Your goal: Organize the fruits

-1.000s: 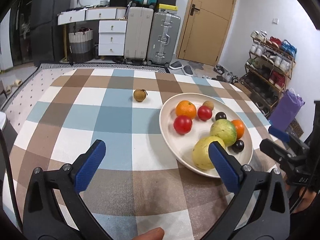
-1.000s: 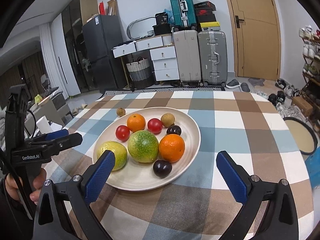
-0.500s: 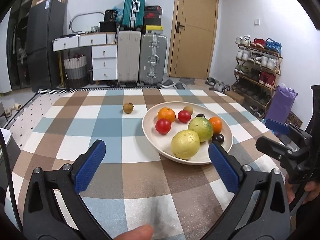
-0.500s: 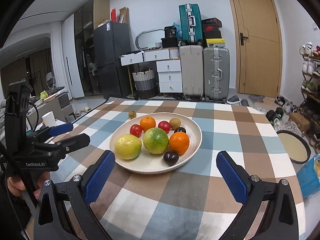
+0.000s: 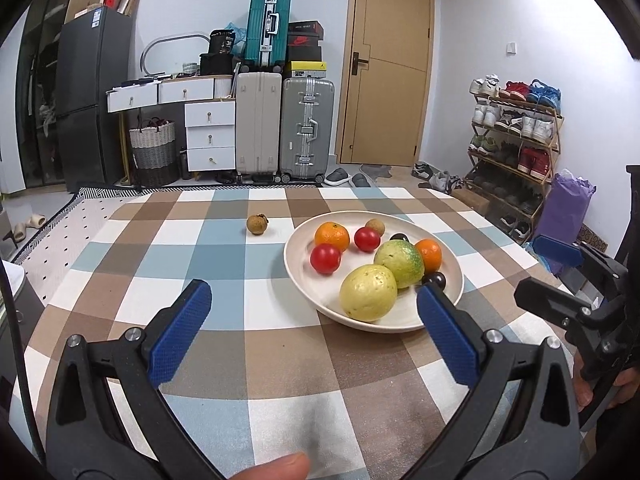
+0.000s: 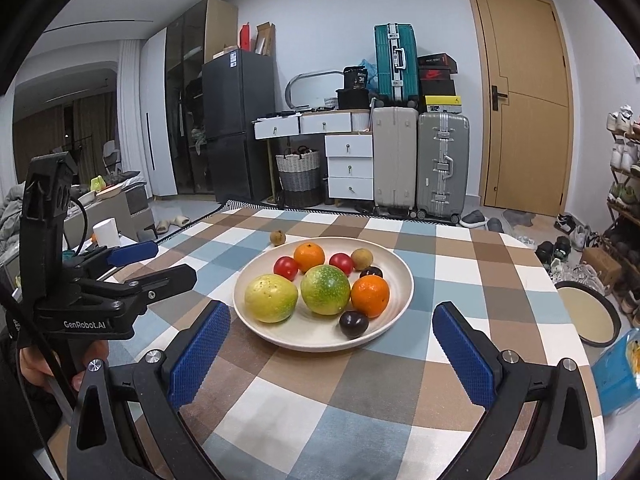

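A cream plate (image 5: 304,280) (image 6: 400,300) on the checked tablecloth holds several fruits: two oranges, two red tomatoes, a yellow guava (image 5: 368,292) (image 6: 271,298), a green guava (image 6: 325,289), dark plums and a brown longan. One small brown longan (image 5: 257,224) (image 6: 277,237) lies alone on the cloth, left of and beyond the plate. My left gripper (image 5: 312,320) is open and empty, near the table's front. My right gripper (image 6: 330,336) is open and empty, held in front of the plate. Each gripper shows in the other's view, the left (image 6: 136,264) and the right (image 5: 556,268).
The table (image 5: 224,360) has a rounded edge. A round tray (image 6: 588,312) and a blue bag (image 6: 616,368) lie low at the right. Suitcases, drawers, a fridge and a shoe rack (image 5: 516,152) stand beyond the table.
Both grippers have pulled back and levelled out, so the plate sits farther off and lower in view. Both stay open. No fruit has moved.
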{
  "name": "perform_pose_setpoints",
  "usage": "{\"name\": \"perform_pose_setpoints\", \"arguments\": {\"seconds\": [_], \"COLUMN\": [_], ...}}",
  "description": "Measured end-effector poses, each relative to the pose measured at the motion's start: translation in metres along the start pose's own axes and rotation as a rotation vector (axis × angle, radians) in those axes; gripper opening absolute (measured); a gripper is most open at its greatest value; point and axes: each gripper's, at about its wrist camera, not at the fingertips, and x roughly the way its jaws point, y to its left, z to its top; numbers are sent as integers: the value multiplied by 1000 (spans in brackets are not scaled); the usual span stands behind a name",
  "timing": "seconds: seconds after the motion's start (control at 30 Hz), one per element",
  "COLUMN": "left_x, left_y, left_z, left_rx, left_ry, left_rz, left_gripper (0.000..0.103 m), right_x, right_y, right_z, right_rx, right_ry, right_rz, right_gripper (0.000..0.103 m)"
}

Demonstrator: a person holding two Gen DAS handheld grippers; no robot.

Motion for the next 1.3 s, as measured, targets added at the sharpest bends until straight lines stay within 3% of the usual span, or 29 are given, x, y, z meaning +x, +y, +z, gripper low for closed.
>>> {"name": "perform_pose_setpoints", "arguments": {"seconds": [1.3], "left_x": [1], "left_y": [-2], "left_z": [0], "left_rx": [9], "left_ry": [3], "left_rz": [-4], "left_gripper": [103], "right_x": [1], "right_y": [-3], "right_z": [-1], "right_rx": [17], "right_ry": [8], "right_rz": [1], "right_gripper": [103]}}
